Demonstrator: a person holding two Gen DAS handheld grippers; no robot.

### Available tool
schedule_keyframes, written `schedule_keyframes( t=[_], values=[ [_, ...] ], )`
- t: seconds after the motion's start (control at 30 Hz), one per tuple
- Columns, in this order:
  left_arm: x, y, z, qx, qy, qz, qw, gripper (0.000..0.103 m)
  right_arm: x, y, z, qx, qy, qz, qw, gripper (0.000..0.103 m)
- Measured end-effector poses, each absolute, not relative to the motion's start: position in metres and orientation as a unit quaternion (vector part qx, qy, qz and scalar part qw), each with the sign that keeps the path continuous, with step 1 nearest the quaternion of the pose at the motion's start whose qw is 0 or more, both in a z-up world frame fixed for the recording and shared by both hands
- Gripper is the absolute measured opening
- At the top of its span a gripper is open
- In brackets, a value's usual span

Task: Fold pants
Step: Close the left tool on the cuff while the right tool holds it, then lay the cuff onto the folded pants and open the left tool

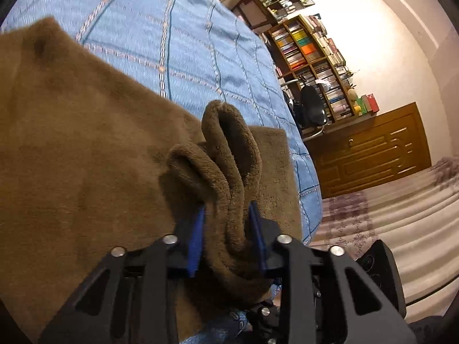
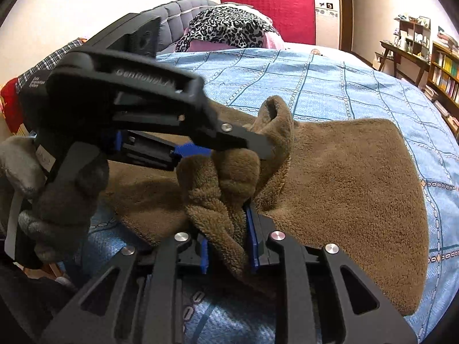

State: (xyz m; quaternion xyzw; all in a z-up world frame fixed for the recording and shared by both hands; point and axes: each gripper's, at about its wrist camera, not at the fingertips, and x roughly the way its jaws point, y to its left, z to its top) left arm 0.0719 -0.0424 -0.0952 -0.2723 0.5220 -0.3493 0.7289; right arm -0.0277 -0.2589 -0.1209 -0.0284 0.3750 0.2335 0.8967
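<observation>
Brown fleece pants [image 1: 86, 143] lie on a blue checked bedspread [image 1: 172, 28]. My left gripper [image 1: 228, 215] is shut on a bunched fold of the pants, which stands up between its blue pads. My right gripper [image 2: 226, 229] is shut on another bunched fold of the same pants [image 2: 344, 186]. In the right wrist view the left gripper [image 2: 229, 146] shows from the side, held by a gloved hand [image 2: 57, 206], pinching the fabric just above my right one. The two grippers are close together at the near edge of the pants.
The bedspread [image 2: 315, 80] covers a bed with a grey headboard [image 2: 178, 14] and a leopard-print cloth [image 2: 226, 28] on a pillow. A bookshelf [image 1: 309, 57], an office chair [image 1: 312, 106] and a wooden cabinet [image 1: 373, 149] stand beyond the bed. A patterned rug [image 1: 373, 215] lies on the floor.
</observation>
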Motion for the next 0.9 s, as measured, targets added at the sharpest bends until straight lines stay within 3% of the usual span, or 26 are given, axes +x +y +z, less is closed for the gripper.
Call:
schedule_keyframes(
  t=[0.07, 0.2, 0.53, 0.8, 0.9],
  values=[
    [0.067, -0.041, -0.086, -0.259, 0.509, -0.354, 0.74, 0.027, -0.028, -0.26, -0.117, -0.023, 0.371, 0.242, 0.896, 0.031],
    [0.062, -0.037, -0.073, -0.244, 0.491, -0.358, 0.756, 0.025, -0.034, -0.265, -0.106, 0.0, 0.366, 0.271, 0.89, 0.061],
    [0.062, 0.024, -0.046, -0.245, 0.435, -0.317, 0.807, 0.025, -0.029, -0.3, -0.085, 0.087, 0.374, 0.28, 0.88, 0.061],
    [0.057, 0.057, -0.082, -0.254, 0.464, -0.264, 0.807, 0.026, -0.017, -0.317, -0.101, 0.098, 0.415, 0.226, 0.876, 0.061],
    [0.059, 0.058, -0.1, -0.27, 0.48, -0.239, 0.799, 0.035, -0.008, -0.32, -0.115, 0.097, 0.437, 0.209, 0.87, 0.061]
  ],
)
